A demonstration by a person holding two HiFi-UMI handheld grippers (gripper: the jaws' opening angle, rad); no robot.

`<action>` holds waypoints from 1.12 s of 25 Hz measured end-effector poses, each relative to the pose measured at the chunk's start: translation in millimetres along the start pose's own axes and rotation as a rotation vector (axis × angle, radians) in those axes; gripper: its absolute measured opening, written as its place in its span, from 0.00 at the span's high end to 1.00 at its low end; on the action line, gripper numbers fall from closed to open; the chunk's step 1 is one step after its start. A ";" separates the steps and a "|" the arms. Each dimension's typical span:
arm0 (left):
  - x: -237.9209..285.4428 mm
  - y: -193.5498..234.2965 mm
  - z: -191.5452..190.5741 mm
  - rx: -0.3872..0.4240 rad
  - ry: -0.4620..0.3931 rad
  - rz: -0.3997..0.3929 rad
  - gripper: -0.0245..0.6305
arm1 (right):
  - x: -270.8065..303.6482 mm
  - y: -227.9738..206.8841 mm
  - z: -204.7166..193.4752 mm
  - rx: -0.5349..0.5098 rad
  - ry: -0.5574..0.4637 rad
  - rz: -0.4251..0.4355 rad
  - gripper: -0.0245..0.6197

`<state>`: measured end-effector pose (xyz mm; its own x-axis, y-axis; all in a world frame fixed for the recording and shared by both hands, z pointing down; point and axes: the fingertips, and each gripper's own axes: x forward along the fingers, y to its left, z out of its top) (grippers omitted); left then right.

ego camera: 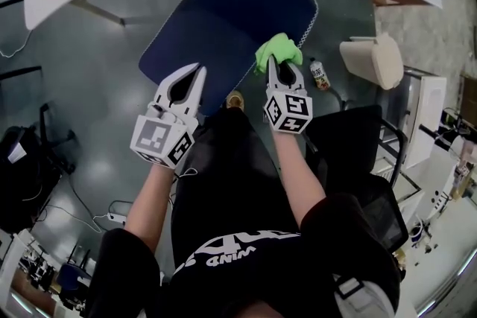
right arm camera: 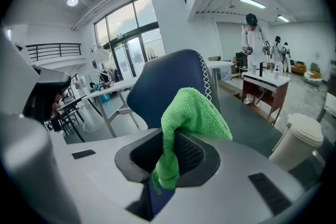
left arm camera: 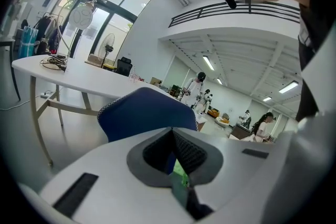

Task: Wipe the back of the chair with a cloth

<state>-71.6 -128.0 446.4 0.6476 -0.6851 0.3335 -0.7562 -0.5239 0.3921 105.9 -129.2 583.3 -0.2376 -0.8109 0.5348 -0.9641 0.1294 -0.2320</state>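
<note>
Two handheld grippers reach toward a navy chair back (ego camera: pixel 238 4) that fills 12 o'clock in the head view. The right gripper (ego camera: pixel 282 67), at 1 o'clock, pinches a bright green cloth (ego camera: pixel 278 51). The cloth is bunched over the tips, likely so that soft pile rather than plastic meets the upholstery. It sits at the chair back's lower right edge; whether it touches cannot be told. The left gripper (ego camera: pixel 198 71), at 11 o'clock, has its jaws pressed together on nothing and hovers over the fabric, probably idle as the spare hand. Wiping looks about to begin. Each gripper's cube carries black-and-white square markers, not letters. White print on the person's black shirt is unreadable, as is the label of a small bottle (ego camera: pixel 320 74) on the floor at 2 o'clock.
</note>
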 end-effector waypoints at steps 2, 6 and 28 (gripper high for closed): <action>-2.7 2.6 -2.7 -0.002 0.002 0.008 0.96 | 9.0 -2.9 -0.9 -0.005 0.002 -0.005 0.88; -5.7 9.4 -6.1 -0.011 0.000 0.029 0.96 | 31.0 -9.3 0.8 0.000 0.008 -0.019 0.88; -3.5 53.7 4.4 -0.038 -0.003 0.101 0.96 | 170.5 54.3 26.3 0.015 0.062 0.090 0.88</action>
<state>-114.8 -156.0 462.5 0.5677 -0.7350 0.3708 -0.8136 -0.4326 0.3884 16.2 -275.5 640.5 -0.3301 -0.7598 0.5601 -0.9369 0.1912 -0.2928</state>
